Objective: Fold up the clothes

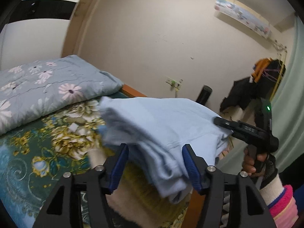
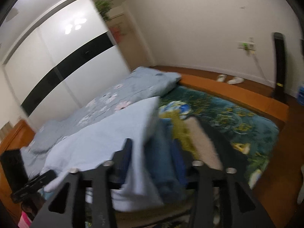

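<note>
A folded light blue garment (image 1: 161, 125) hangs in the air above the bed. In the left wrist view my left gripper (image 1: 155, 163) has its blue pads wide apart, with the garment's lower folds draped between them. My right gripper (image 1: 226, 127) grips the garment's right edge, held by a gloved hand. In the blurred right wrist view the garment (image 2: 106, 138) spreads to the left and drapes between the fingers of the right gripper (image 2: 153, 152). A darker blue fabric (image 2: 165, 161) and a cream cloth (image 2: 201, 140) lie under it.
The bed has a green floral cover (image 1: 47, 152) and a pale blue flowered quilt (image 1: 38, 87) at its far side. An orange wooden frame (image 2: 228, 91) edges the bed. Dark clothes (image 1: 247, 91) hang by the wall. A black tower device (image 2: 279, 66) and white slippers (image 2: 229, 79) are on the floor.
</note>
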A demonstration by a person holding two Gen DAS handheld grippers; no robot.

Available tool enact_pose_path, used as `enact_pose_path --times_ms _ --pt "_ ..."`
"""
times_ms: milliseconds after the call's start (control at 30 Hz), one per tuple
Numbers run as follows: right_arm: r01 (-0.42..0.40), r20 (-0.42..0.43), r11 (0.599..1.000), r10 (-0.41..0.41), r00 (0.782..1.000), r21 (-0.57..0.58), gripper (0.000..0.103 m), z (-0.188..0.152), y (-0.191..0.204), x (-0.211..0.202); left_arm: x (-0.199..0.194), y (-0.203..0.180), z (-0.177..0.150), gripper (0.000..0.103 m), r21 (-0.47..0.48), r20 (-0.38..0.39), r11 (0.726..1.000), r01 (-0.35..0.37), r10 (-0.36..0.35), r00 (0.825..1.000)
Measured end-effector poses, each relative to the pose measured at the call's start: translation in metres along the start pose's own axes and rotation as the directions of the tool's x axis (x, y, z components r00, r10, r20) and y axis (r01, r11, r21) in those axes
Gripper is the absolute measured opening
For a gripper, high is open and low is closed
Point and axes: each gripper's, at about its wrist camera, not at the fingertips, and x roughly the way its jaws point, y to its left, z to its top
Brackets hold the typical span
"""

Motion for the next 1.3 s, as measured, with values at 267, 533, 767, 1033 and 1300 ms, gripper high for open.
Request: enact_pose_path --times_ms 267,533,767,1033,1300 --pt "0.108 0.057 0.993 -0.105 0.993 -0.054 0.052 -0.034 0.029 -0.036 -0.047 0.028 -0.035 0.070 -0.054 -0.011 0.998 -0.029 0.029 1.000" --pt "0.120 0.173 0.970 -0.083 0.981 -0.212 0.072 -0.110 0.104 -0.061 -0.086 0.013 -0.077 0.082 0.026 0.044 0.988 -0.150 0.149 0.988" --pt "0.023 0.163 0.984 0.006 0.987 -0.175 0.078 -0.173 0.128 -0.068 -0.117 -0.002 -0.112 0.094 0.094 0.107 0.960 -0.262 0.252 0.962" --pt "0.027 0.155 0.996 -0.014 0.988 -0.082 0.103 -0.214 0.119 -0.067 -0.131 -0.019 -0.138 0.103 0.129 0.172 0.947 -0.295 0.272 0.947" --pt "0.093 0.202 0.989 -0.068 0.977 -0.116 0.103 -0.249 0.122 -0.080 -0.132 -0.020 -0.160 0.103 0.106 0.146 0.947 -0.303 0.287 0.947"
